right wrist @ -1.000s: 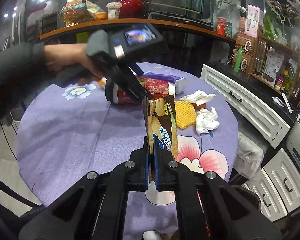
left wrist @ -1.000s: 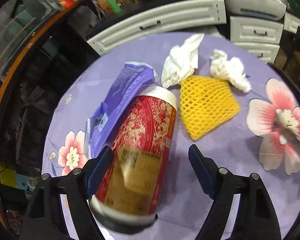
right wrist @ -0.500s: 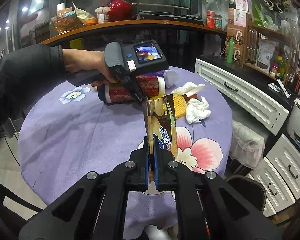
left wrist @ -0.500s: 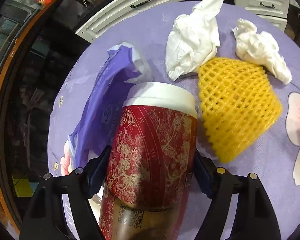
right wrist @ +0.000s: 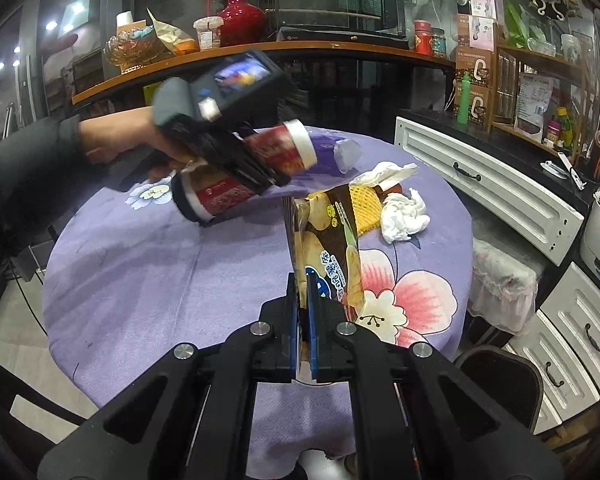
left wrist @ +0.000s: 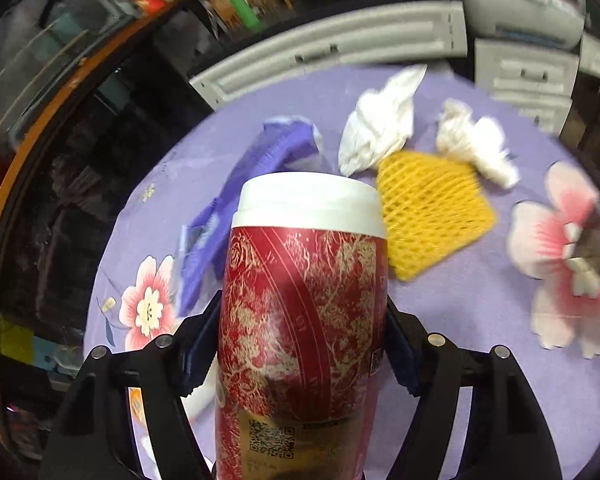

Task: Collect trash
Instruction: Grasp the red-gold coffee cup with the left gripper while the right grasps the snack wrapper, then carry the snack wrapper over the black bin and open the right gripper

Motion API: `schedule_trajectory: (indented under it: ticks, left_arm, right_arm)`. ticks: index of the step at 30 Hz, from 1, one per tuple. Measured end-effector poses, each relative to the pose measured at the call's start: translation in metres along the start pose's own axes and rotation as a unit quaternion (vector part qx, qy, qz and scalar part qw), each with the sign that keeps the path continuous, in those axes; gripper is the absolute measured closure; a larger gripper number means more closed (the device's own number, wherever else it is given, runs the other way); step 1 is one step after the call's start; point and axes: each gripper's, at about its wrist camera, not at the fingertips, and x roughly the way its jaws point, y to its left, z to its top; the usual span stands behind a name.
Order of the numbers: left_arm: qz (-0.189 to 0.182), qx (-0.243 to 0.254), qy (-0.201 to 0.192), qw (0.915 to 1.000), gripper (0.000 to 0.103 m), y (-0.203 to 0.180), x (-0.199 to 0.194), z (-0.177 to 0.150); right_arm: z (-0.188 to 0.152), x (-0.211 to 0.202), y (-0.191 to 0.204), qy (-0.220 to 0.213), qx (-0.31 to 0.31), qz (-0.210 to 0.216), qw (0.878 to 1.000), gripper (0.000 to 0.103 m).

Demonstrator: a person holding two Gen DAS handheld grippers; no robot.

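Note:
My left gripper is shut on a red and gold cup with a white rim and holds it tilted above the purple tablecloth; the cup also shows in the right wrist view. My right gripper is shut on a brown chip bag that stands upright above the table. A purple wrapper, a yellow foam net and two crumpled white tissues lie on the cloth beyond the cup.
White cabinet drawers stand close behind the round table. A wooden shelf with a red vase and jars runs along the back. A dark chair stands at the table's right edge.
My left gripper has closed on the red cup and lifted it off the table, tilting it up. My right gripper still holds the chip bag in about the same place.

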Motion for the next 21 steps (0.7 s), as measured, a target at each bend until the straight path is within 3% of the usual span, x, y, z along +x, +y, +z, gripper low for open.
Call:
schedule_trajectory:
  ticks: [7, 10, 21]
  left_arm:
    - [-0.022, -0.071, -0.076, 0.9944, 0.033, 0.011, -0.046, -0.030]
    - [-0.014, -0.094, -0.103, 0.9902, 0.033, 0.007, -0.060, -0.043]
    - [-0.020, -0.183, -0.189, 0.9645, 0.033, -0.014, -0.109, -0.076]
  right_arm:
    - [-0.002, -0.008, 0.001, -0.006, 0.009, 0.004, 1.000, 0.098]
    - [-0.004, -0.014, 0.000, -0.011, 0.015, 0.006, 1.000, 0.098]
    - [-0.016, -0.039, -0.004, -0.034, 0.038, 0.014, 0.999, 0.098]
